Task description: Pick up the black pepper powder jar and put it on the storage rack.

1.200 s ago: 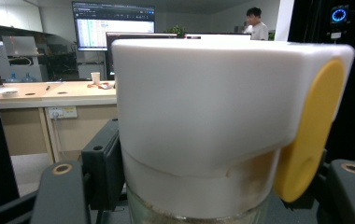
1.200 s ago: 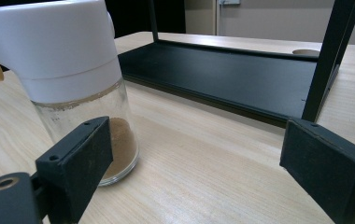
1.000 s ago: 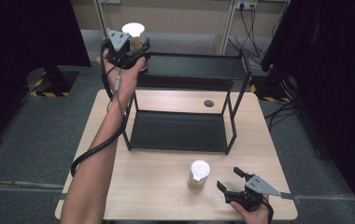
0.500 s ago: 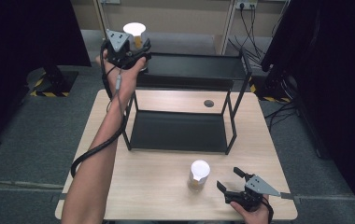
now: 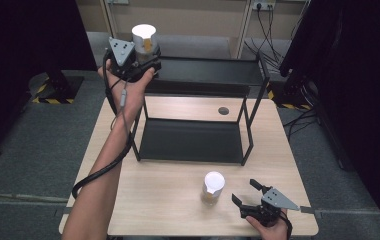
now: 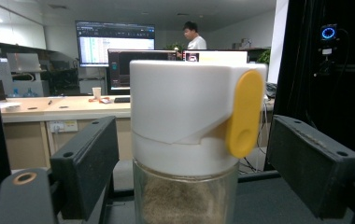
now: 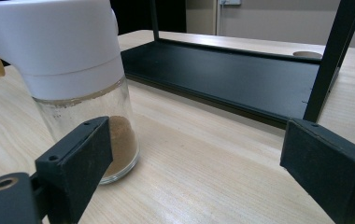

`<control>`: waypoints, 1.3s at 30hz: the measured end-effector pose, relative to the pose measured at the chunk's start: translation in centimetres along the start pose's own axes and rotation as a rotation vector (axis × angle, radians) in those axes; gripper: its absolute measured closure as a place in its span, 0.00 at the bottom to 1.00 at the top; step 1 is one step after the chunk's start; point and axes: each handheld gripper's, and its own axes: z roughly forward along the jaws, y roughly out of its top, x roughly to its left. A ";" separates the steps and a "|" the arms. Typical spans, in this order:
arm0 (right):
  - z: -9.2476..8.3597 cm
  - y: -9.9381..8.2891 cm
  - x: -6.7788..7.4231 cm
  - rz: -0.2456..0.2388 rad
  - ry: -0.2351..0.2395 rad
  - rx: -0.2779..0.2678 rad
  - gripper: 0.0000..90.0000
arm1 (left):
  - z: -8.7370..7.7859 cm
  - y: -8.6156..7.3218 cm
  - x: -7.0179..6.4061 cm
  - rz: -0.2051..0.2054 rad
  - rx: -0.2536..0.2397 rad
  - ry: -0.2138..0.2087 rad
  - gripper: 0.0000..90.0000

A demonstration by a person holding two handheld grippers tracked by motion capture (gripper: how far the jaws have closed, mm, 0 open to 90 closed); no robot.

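At the table's (image 5: 168, 200) near edge the right gripper (image 5: 249, 194) rests with its jaws spread and nothing between them. Just to its left a spice jar (image 5: 212, 188) stands upright, white cap up. Farther off, on the left end of the black rack's top shelf (image 5: 213, 71), a second spice jar (image 5: 144, 39) stands upright, its yellow tab (image 6: 244, 113) sideways. The left gripper (image 5: 147, 56) flanks it; its jaws have just been opening, pads clear of the jar.

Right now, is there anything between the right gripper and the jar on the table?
No. In the high view, bare table separates the right gripper from the jar; in the right gripper view the jar stands beside its left jaw.
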 end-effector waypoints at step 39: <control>0.0 0.0 0.1 -0.001 -0.006 -0.001 0.10 | -6.1 -4.0 0.7 -0.018 0.005 -0.103 0.18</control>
